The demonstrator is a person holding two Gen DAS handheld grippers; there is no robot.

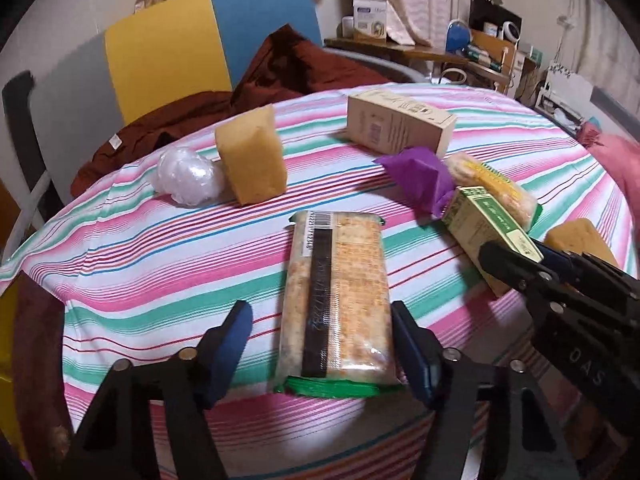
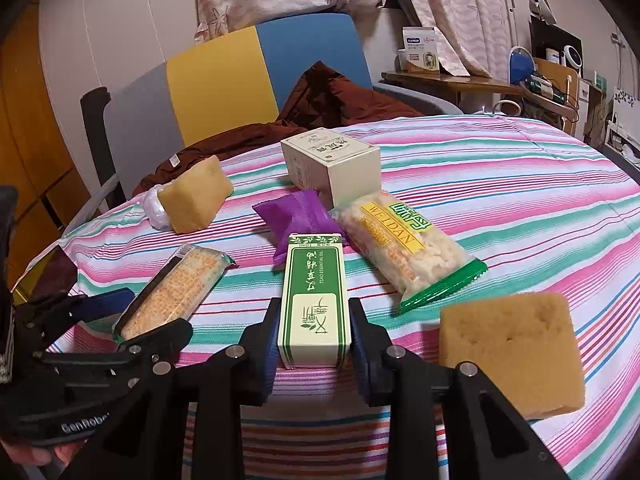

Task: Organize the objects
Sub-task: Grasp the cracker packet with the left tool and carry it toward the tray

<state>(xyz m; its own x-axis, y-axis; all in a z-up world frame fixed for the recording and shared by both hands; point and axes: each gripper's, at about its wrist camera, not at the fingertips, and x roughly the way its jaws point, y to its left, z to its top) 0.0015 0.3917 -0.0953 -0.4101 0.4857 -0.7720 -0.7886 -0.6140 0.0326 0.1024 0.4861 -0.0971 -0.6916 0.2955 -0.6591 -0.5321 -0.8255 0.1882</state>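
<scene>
A clear snack pack [image 1: 340, 280] of orange crackers lies lengthwise on the striped tablecloth [image 1: 160, 248]. My left gripper [image 1: 320, 316] straddles its near end. The left pad [image 1: 232, 340] stands a little off the wrapper and the right pad [image 1: 412, 356] is at its edge, so it is open. From the right wrist view the same pack [image 2: 176, 288] sits between the left gripper's [image 2: 146, 314] fingers. My right gripper [image 2: 315, 312] is shut on a green and white oil box [image 2: 312, 276], held by its near end. That box [image 1: 480, 224] and the right gripper [image 1: 524, 258] show at the right of the left wrist view.
Around them on the table are a yellow sponge [image 2: 196, 196] beside a crumpled plastic ball [image 1: 188, 176], a beige carton [image 2: 332, 164], a purple packet [image 2: 296, 212], a second snack pack [image 2: 404, 248] and another sponge [image 2: 508, 352]. Behind stands a chair with a brown garment [image 1: 280, 68].
</scene>
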